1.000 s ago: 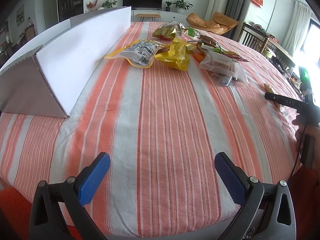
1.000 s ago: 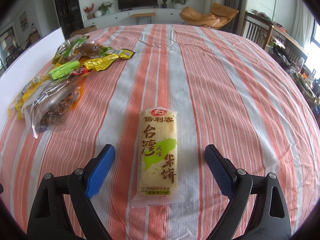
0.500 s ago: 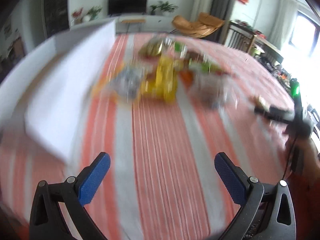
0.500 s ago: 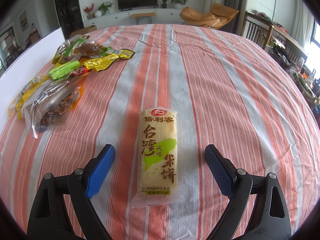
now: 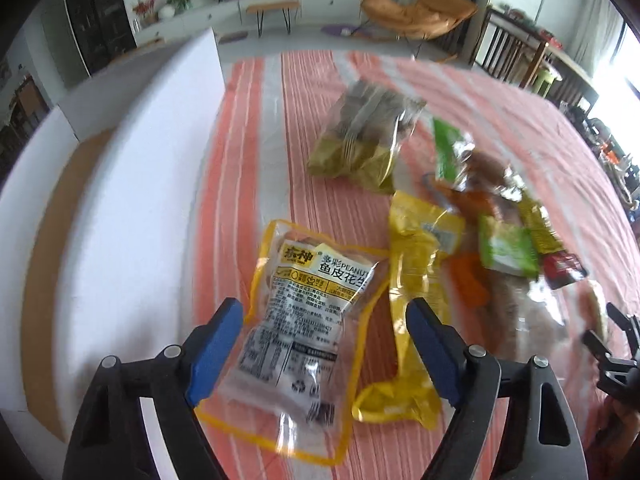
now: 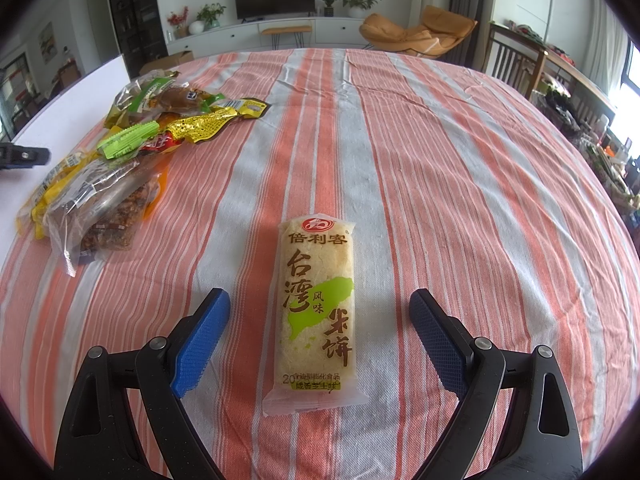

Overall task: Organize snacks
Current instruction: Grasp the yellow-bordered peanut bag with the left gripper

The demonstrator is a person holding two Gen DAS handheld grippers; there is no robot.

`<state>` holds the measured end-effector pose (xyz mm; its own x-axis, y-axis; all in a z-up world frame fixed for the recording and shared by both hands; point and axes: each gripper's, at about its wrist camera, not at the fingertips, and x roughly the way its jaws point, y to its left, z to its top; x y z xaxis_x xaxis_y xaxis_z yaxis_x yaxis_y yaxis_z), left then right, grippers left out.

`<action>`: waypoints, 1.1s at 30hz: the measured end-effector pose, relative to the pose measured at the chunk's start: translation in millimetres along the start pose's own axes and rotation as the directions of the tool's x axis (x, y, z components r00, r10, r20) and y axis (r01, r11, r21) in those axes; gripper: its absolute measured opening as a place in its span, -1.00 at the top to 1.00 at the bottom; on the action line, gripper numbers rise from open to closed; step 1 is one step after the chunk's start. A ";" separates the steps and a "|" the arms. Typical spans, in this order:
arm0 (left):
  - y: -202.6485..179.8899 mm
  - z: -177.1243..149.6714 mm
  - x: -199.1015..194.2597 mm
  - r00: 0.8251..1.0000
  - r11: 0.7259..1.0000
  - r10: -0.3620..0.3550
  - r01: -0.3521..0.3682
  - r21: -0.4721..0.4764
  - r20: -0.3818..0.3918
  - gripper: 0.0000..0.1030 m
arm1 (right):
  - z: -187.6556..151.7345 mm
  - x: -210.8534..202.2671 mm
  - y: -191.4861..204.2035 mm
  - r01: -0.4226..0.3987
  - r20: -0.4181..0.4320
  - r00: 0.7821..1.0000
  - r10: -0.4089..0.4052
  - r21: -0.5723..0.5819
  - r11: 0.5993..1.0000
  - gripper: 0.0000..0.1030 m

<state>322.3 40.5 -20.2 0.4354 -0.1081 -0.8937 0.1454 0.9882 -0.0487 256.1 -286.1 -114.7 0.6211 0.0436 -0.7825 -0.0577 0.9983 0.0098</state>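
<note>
Closing over a clear yellow-edged peanut packet, the left tool has its blue pads on either side of the bag, neither pressing it. Just right of its right pad lies a yellow pouch; beyond, a blurred snack pile; to the left, a white box on the striped worktop.

From the right wrist, the right tool stands spread, with a rice cracker pack lying flat between its pads, untouched. Other snacks sit far left.
</note>
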 end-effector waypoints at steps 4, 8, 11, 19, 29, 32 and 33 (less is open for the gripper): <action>0.6 -6.1 12.5 1.000 0.999 0.020 -0.019 0.033 -0.005 -0.63 | 0.4 0.6 0.7 -0.003 -0.001 1.000 0.003 0.000 1.000 -0.82; 8.2 -7.5 18.7 1.000 1.000 0.011 -0.011 0.026 -0.006 -0.73 | 0.5 0.7 1.0 -0.004 -0.001 1.000 0.004 -0.001 1.000 -0.82; 12.3 -11.1 25.1 0.999 0.999 0.033 -0.032 0.024 -0.030 -0.61 | 0.5 0.7 0.8 -0.004 -0.001 1.000 0.004 0.000 1.000 -0.82; 6.1 -55.1 -8.3 0.995 0.994 0.100 -0.100 -0.041 -0.014 -0.02 | 0.4 0.6 0.7 -0.004 -0.001 1.000 0.004 0.000 1.000 -0.82; -18.1 -191.0 -68.9 0.996 0.990 0.072 -0.066 -0.126 0.046 -0.27 | 0.2 0.6 0.6 -0.003 -0.001 1.000 0.003 -0.001 1.000 -0.82; -22.2 -197.8 -63.5 0.998 0.994 0.034 -0.029 -0.107 0.051 -0.61 | 0.2 0.6 0.5 -0.003 -0.001 1.000 0.003 0.000 1.000 -0.82; -22.8 -197.2 -61.0 0.998 0.994 0.031 -0.025 -0.107 0.051 -0.66 | 0.2 0.7 0.6 -0.004 -0.002 1.000 0.004 0.000 1.000 -0.82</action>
<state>117.3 45.9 -52.5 0.4842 -0.0829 -0.8710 0.0381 0.9966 -0.0736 256.6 -285.4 -115.1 0.6197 0.0471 -0.7835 -0.0602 0.9981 0.0124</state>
